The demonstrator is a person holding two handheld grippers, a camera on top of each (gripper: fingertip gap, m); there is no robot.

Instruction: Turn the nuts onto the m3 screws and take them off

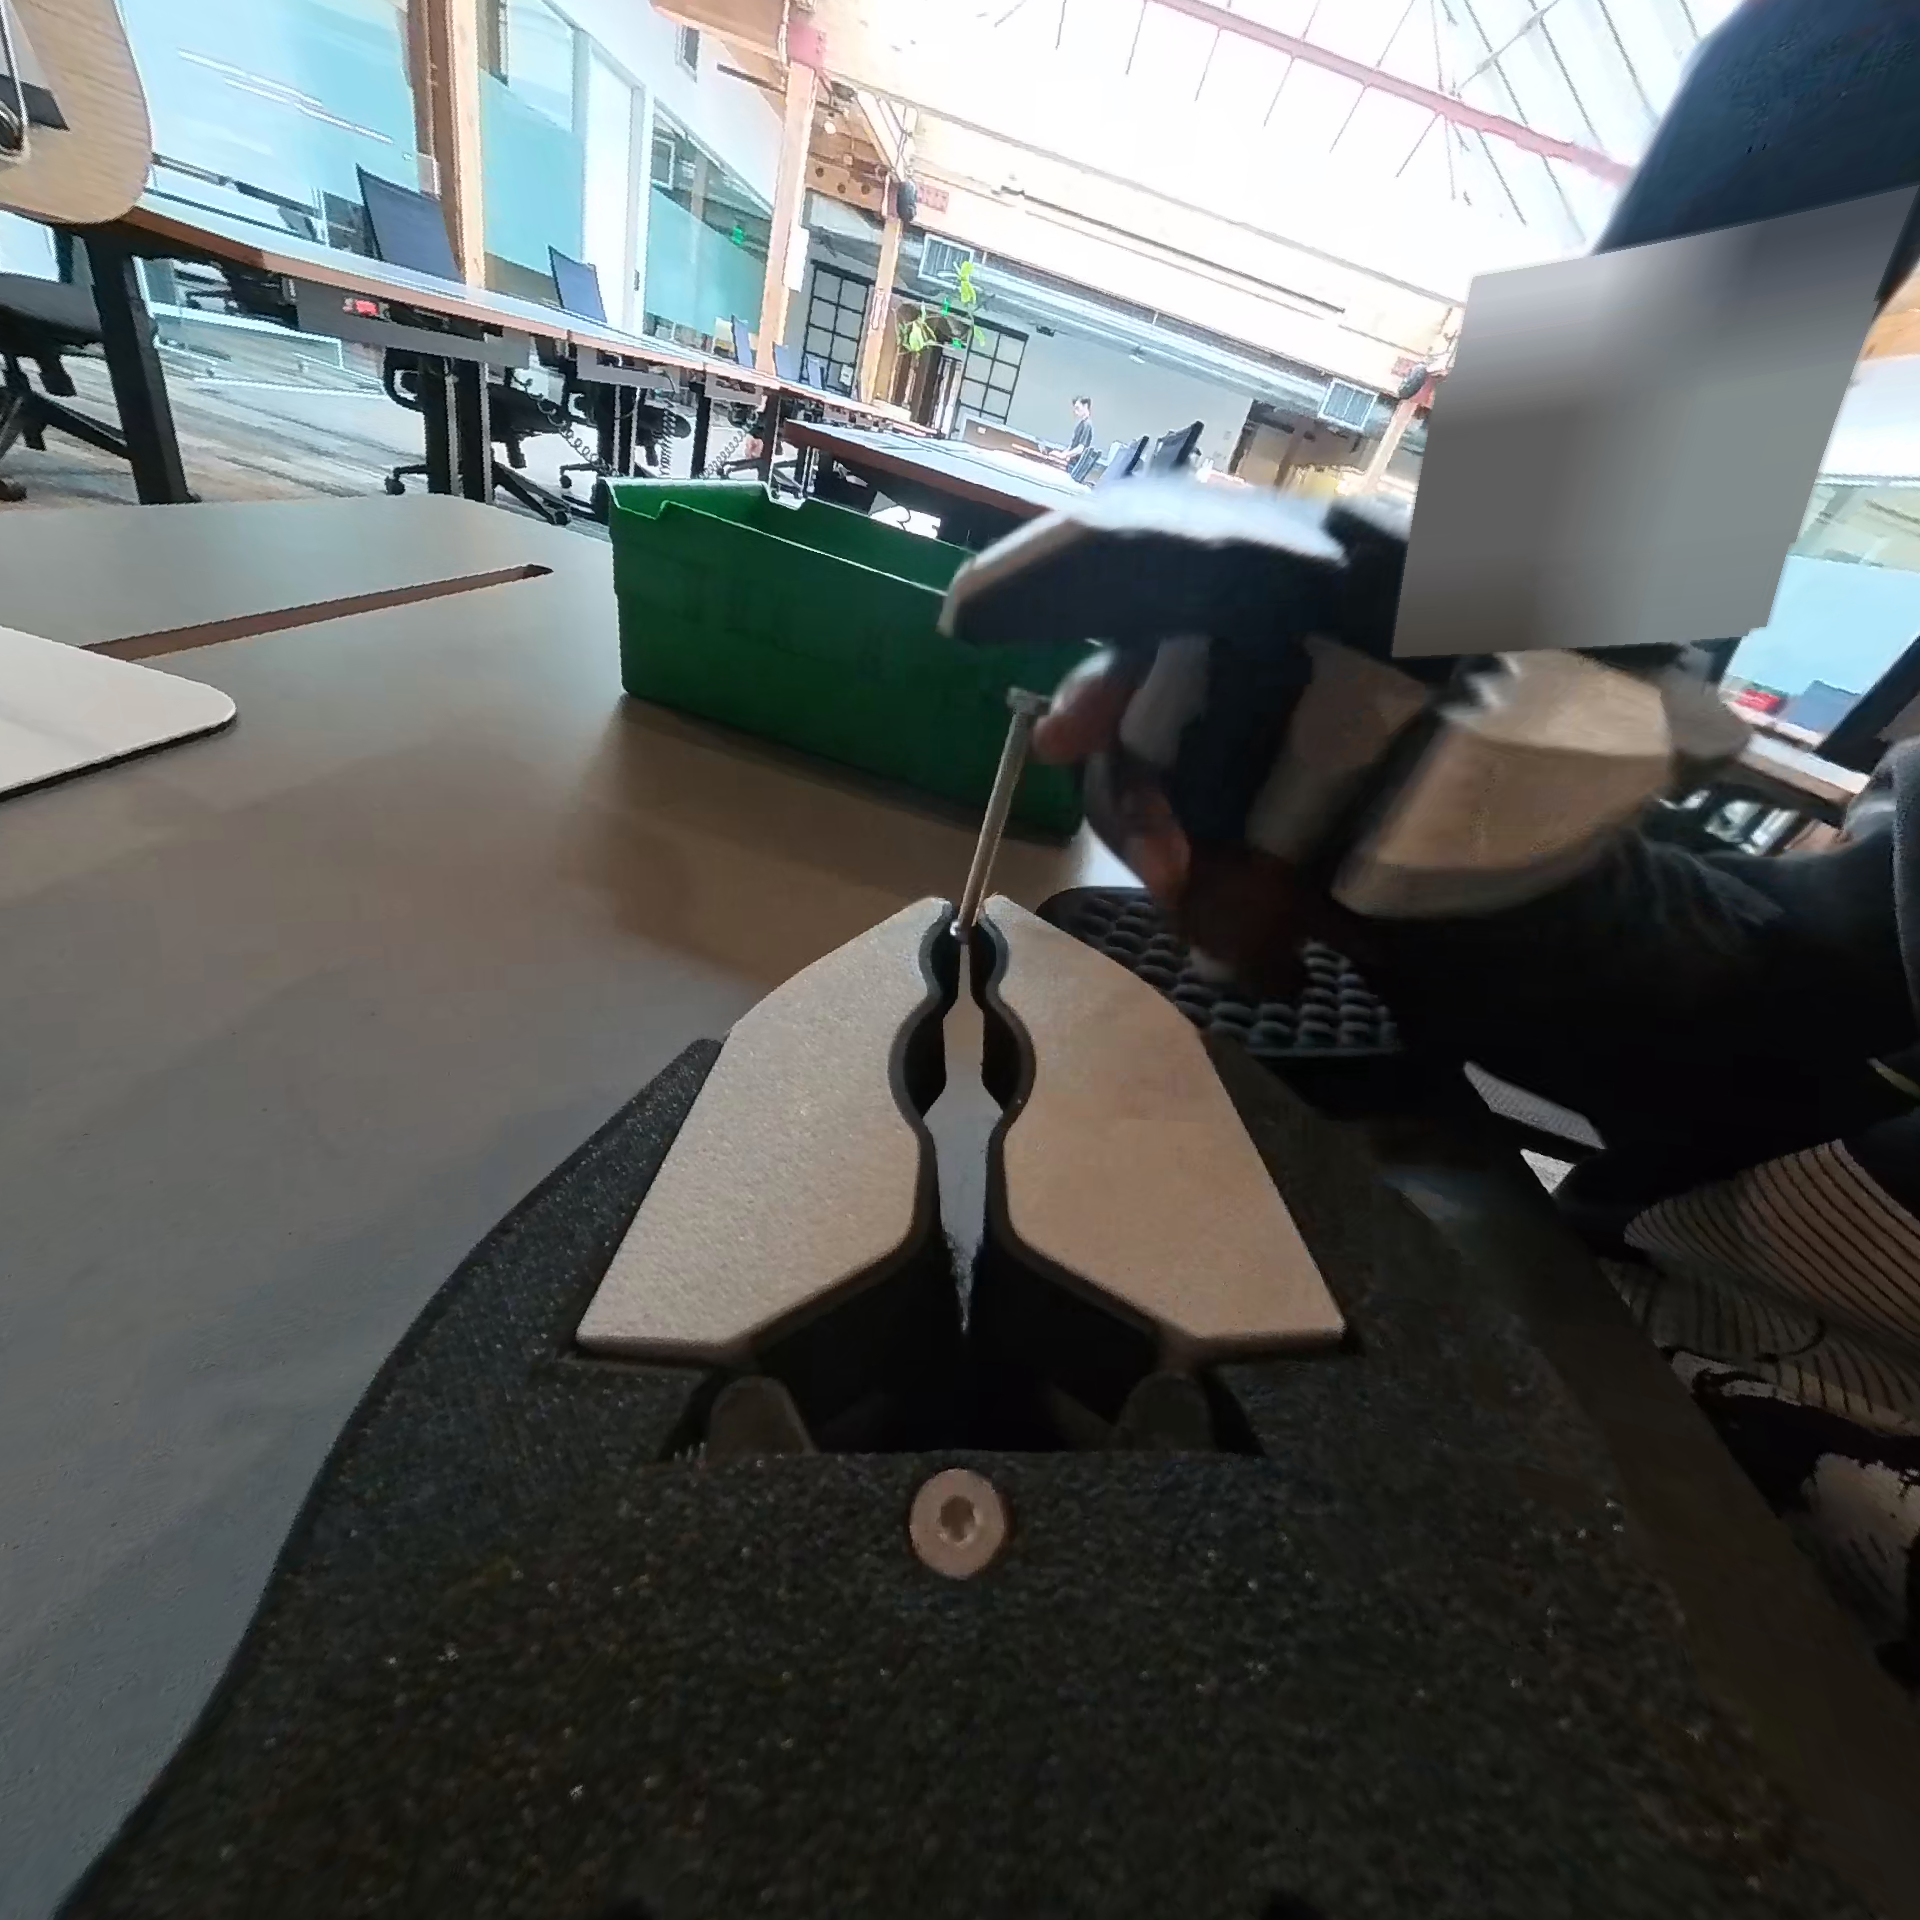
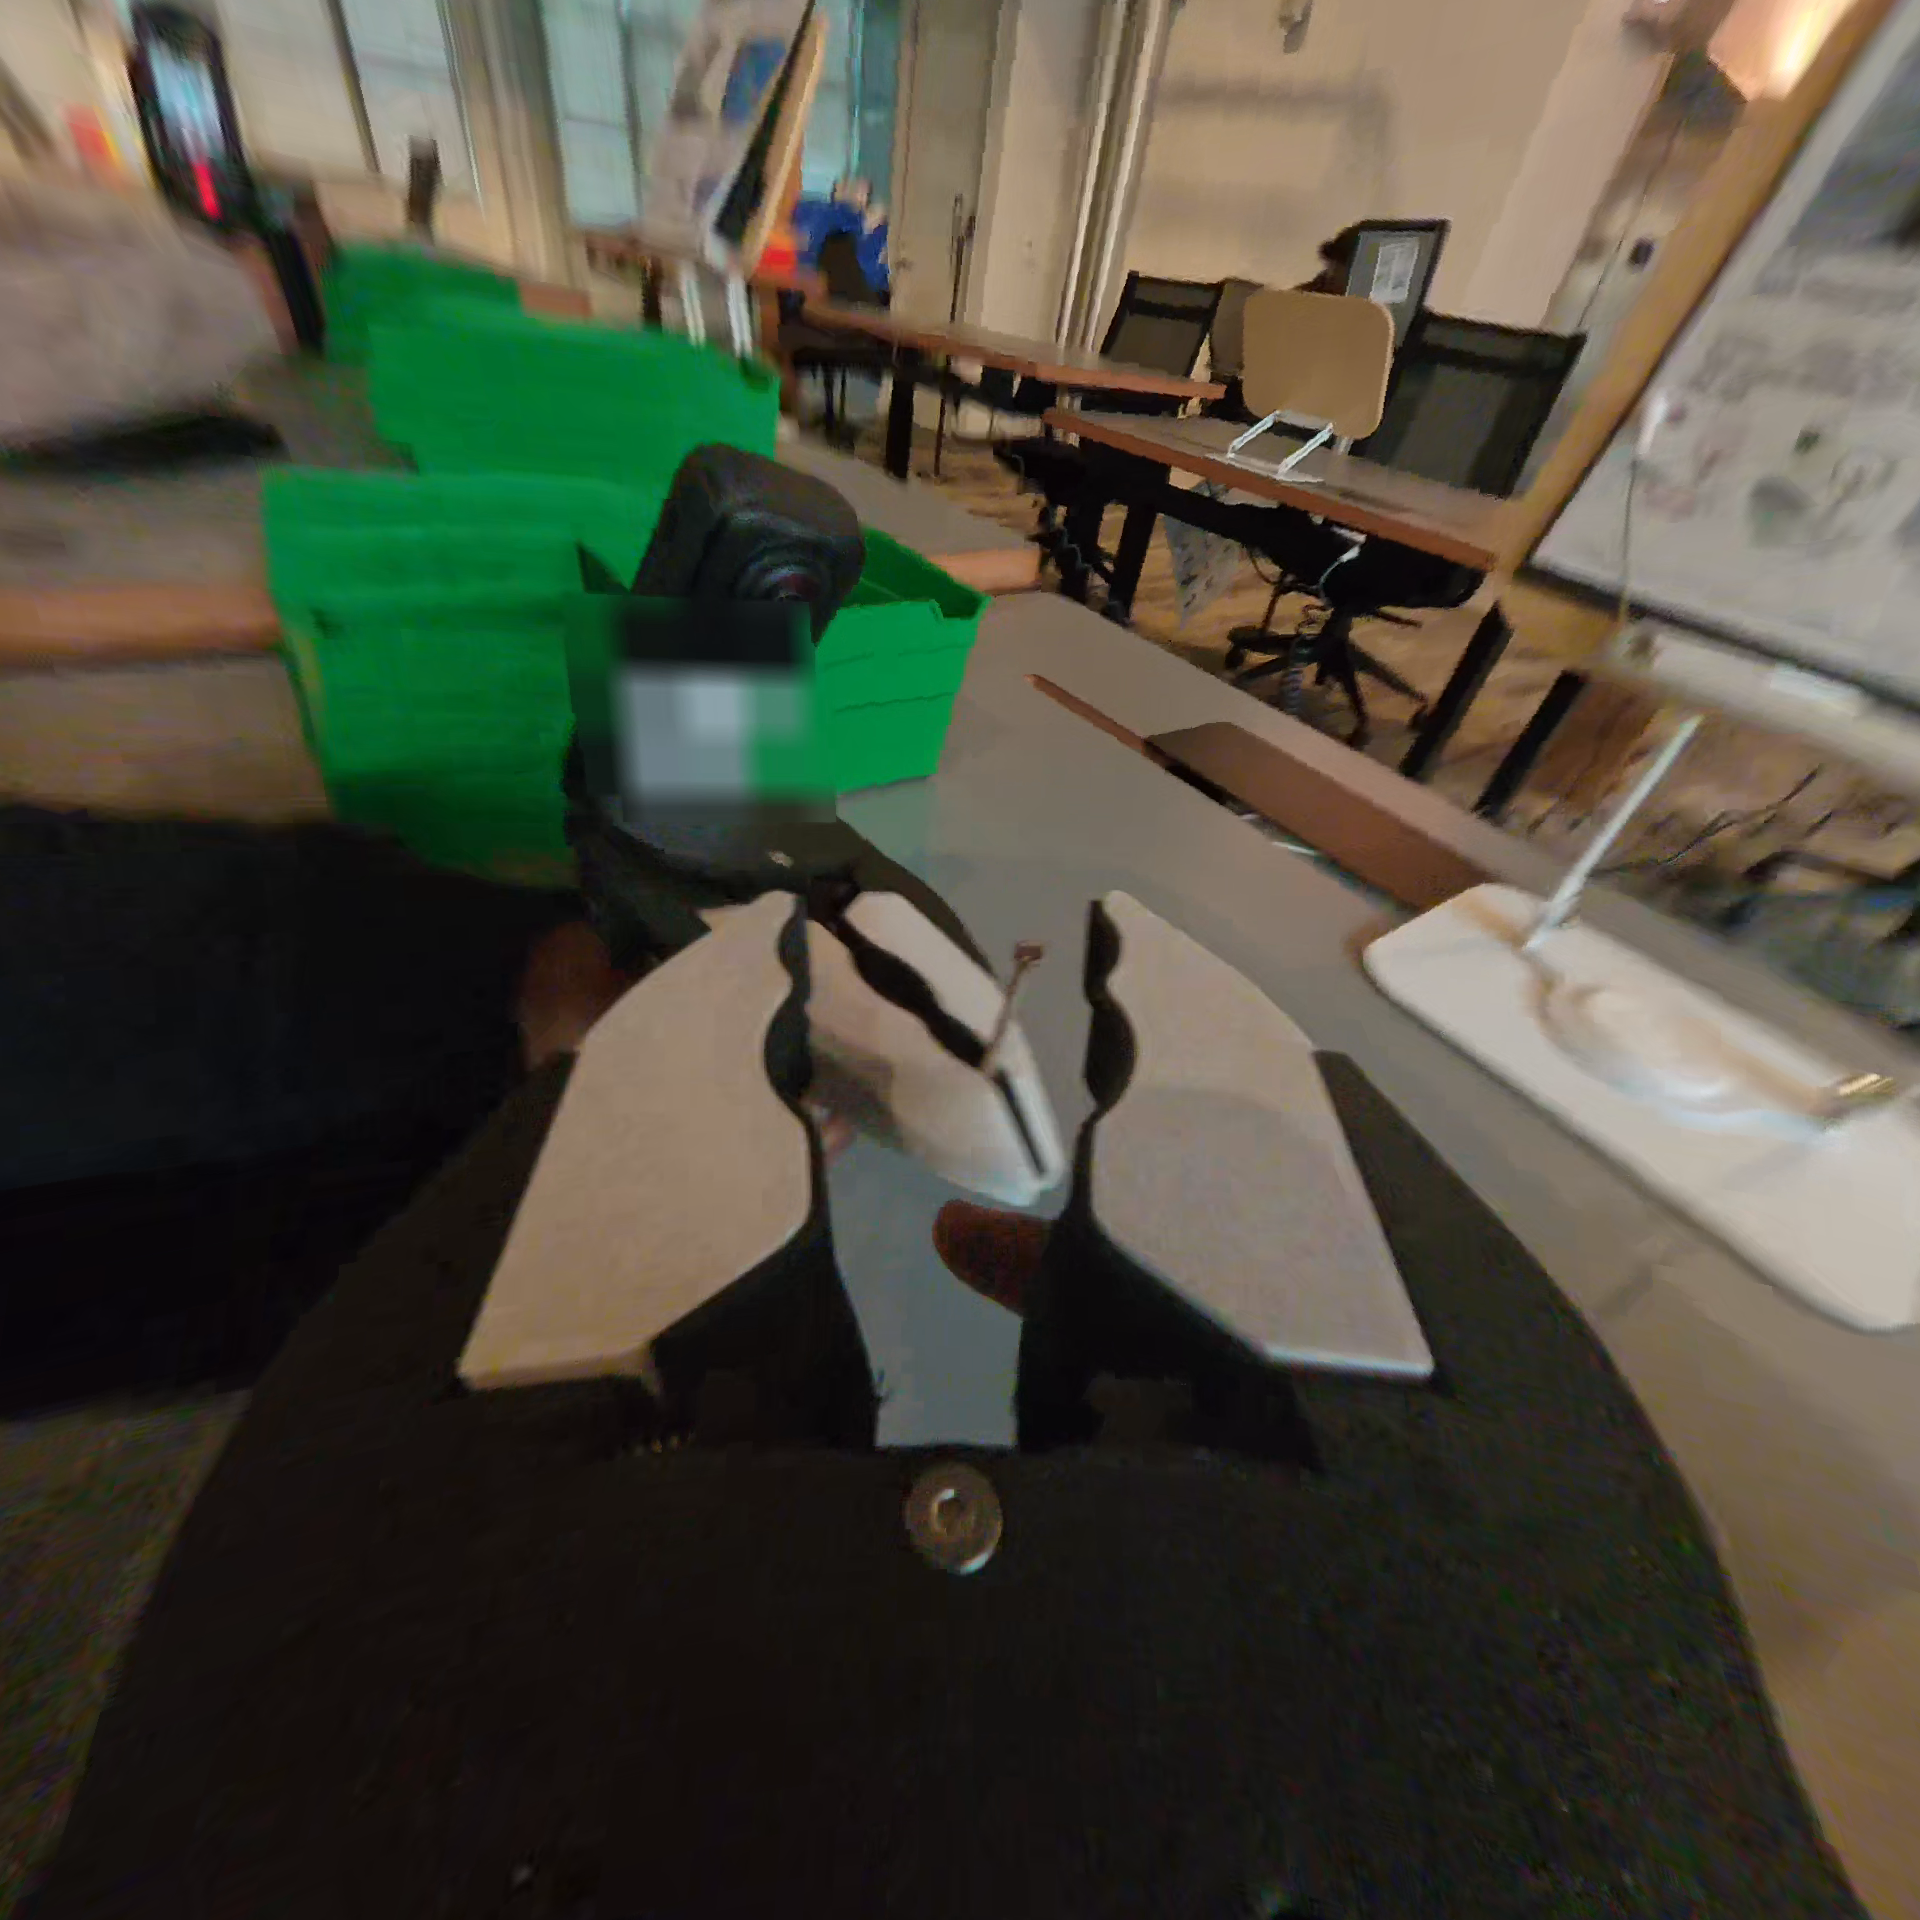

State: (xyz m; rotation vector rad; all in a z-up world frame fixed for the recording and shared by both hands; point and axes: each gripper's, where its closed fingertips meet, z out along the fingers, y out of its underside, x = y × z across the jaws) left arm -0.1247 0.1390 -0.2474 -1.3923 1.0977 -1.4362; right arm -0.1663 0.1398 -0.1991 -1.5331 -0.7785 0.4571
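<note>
The left gripper (image 1: pixel 966 914) is closed tight on the lower end of a long thin screw (image 1: pixel 992 821), pads pressed against the shank, so the screw stands up out of the fingertips and leans a little to the right. At its top end sits a small flat piece (image 1: pixel 1027 703), which looks like the nut, though the blur makes it hard to be sure it is not the screw's head. The right gripper (image 2: pixel 940 914) is partly open and holds nothing; in its own view the screw's top end (image 2: pixel 1023 954) stands between its fingers (image 2: pixel 1195 1039) without either one touching it.

To do this step well, the left gripper should hold the screw rigid and not let it swivel. The right gripper should centre its tips level with the top piece, close only on that, and turn about the line of the screw so the thin shank does not bend. The green bin (image 1: pixel 790 603) and the black honeycomb mat (image 1: pixel 1278 997) lie just behind, clear of the work.
</note>
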